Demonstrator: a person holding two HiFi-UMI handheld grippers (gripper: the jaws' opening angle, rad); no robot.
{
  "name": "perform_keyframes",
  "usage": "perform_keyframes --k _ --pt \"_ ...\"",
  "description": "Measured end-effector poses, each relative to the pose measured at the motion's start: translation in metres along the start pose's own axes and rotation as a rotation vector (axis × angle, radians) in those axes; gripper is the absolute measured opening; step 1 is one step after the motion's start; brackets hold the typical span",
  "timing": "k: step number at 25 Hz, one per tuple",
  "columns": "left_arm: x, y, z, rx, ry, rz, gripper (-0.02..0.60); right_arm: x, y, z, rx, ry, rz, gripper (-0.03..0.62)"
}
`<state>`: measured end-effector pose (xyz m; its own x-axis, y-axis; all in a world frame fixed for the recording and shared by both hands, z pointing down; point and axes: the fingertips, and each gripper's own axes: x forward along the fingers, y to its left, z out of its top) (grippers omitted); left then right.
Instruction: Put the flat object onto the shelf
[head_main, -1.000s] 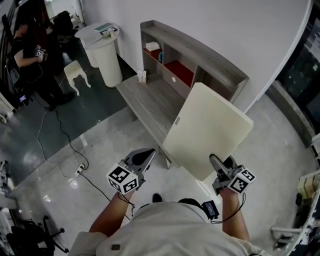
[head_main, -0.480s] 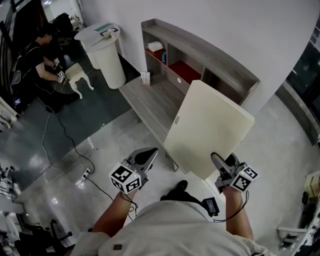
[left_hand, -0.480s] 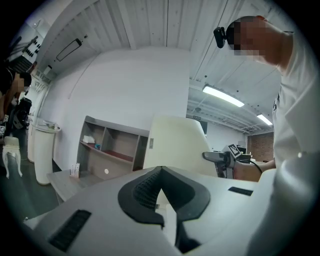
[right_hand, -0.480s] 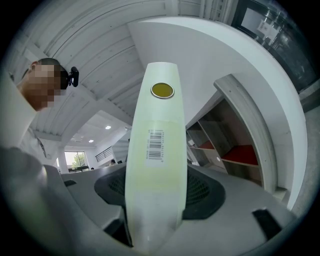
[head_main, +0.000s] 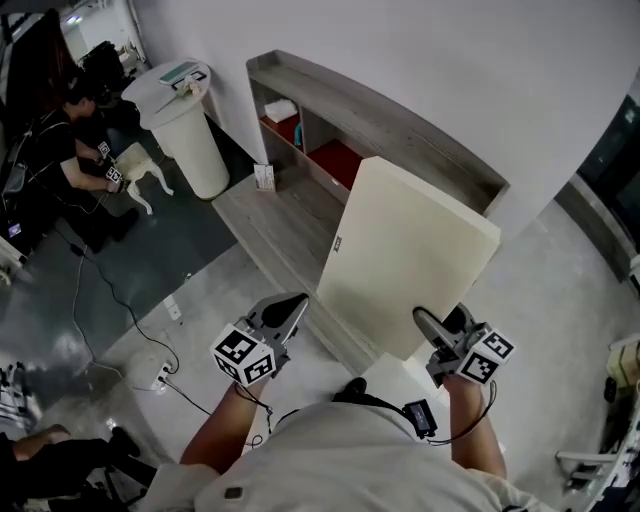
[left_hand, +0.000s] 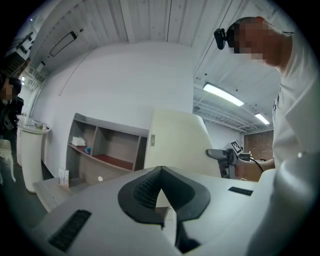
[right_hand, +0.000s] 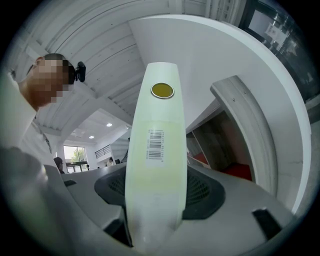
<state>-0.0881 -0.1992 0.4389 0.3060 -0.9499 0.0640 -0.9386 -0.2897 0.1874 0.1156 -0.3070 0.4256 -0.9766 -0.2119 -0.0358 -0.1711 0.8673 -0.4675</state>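
The board (head_main: 410, 255) is held clear of the shelf (head_main: 370, 120), raised and tilted before its right part, above the desk (head_main: 275, 215). It is touching neither. It is gripped at its near lower edge by the right gripper (head_main: 437, 328), whose jaws are spread wide and pinch the panel across its thickness. The edge hold is judged to leave the far end free to be led onto the shelf first.

The left gripper (head_main: 293, 306) is carried just beside the board's lower left corner, apart from it. Its jaws are pressed together at the tips, with nothing between them. It is judged to be kept near as a steadying support.

Both forearms are extended forward from the body, and both grippers are pointed up and ahead toward the shelf.
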Motion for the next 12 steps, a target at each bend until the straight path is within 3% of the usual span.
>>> perform_keyframes --k 6,12 --pt "0.061 0.018 0.008 0.004 0.004 -0.040 0.014 0.002 -0.031 0.035 -0.032 -0.021 -0.004 0.284" --pt "0.089 0.033 0.020 0.013 -0.001 -0.075 0.015 0.006 -0.040 0.054 -0.046 -0.052 -0.020 0.284"
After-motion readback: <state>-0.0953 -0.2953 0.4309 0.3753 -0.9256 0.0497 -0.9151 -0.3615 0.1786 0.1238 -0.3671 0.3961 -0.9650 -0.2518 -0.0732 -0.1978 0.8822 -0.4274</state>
